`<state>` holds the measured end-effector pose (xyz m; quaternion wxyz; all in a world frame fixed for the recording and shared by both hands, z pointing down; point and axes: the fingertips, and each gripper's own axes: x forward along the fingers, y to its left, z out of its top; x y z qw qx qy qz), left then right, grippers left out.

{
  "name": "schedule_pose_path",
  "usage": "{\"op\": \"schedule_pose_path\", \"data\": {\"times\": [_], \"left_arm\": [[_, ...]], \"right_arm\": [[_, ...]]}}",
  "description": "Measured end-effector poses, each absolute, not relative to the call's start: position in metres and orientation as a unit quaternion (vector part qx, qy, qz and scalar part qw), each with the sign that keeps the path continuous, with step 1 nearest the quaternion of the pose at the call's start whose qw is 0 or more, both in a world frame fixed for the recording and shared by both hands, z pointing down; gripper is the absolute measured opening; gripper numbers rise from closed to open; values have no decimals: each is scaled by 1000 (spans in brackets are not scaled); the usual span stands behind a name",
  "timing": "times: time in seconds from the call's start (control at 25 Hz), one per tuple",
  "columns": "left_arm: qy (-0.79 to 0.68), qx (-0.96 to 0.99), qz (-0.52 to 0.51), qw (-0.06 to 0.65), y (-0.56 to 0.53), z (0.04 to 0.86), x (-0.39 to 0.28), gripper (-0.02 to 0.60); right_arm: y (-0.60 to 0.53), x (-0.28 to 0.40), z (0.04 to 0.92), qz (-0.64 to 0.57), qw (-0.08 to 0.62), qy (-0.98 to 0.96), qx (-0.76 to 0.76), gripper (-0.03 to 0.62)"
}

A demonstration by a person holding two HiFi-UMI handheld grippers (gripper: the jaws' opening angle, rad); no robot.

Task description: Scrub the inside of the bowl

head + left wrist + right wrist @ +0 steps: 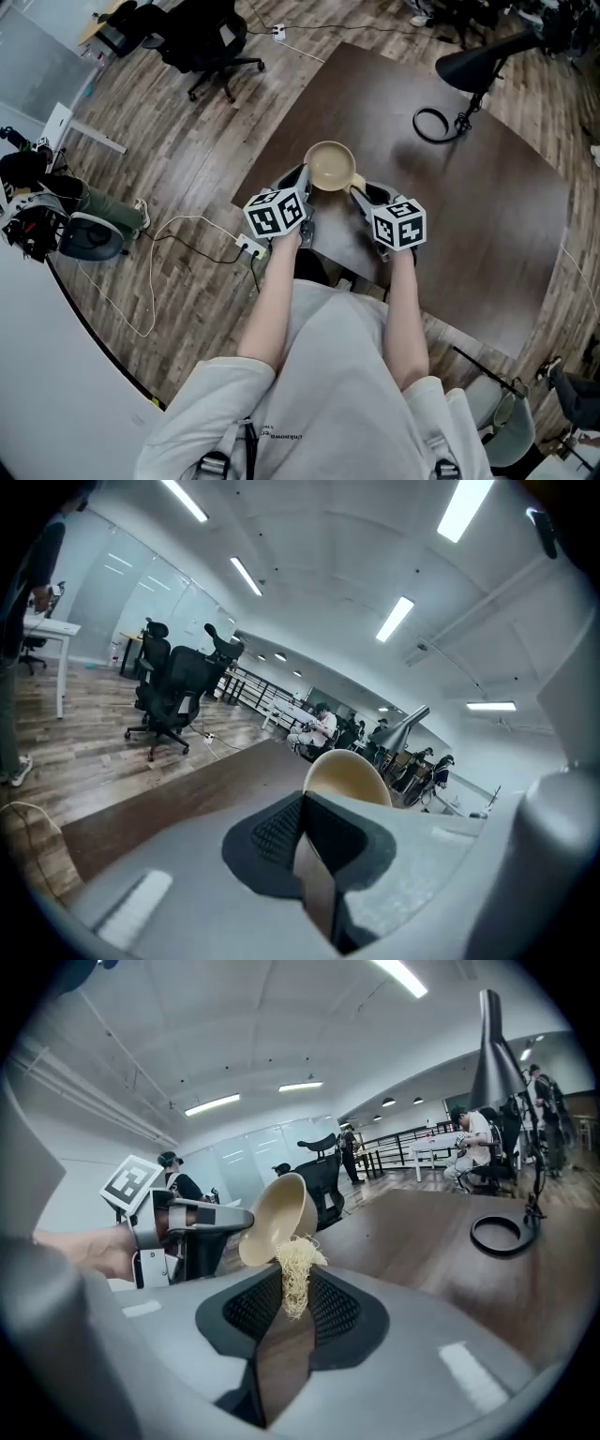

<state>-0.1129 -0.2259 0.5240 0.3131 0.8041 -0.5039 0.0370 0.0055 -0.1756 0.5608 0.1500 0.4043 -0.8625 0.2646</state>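
Scrubbing seems about to begin: at upper centre the left claw clamps the rim of the beige round bowl above the dark worktop; the right claw pinches a pale fibrous scrub pad, which next must go inside

Smooth matt beige bowl, wiry fibrous scrubber, dark wood-grain table.

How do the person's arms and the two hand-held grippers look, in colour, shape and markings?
The left hand-held gripper and the right hand-held gripper are grey, with dark ribbed pads inside. Each bears a white cube printed with black square markers. The person wears a light short-sleeved shirt; the forearms are bare.
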Motion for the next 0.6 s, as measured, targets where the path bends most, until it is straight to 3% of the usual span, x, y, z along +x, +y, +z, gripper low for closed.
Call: {"op": "schedule_pose_path", "data": {"times": [0.28,0.6], "left_arm": [[-489,796,-28,355,-231,520,-102,7],[-463,800,-52,377,-232,512,-87,7]], "right_arm": [[-173,-17,563,227,186,-870,396,107],[-178,-16,556,202,163,-870,419,107]]}}
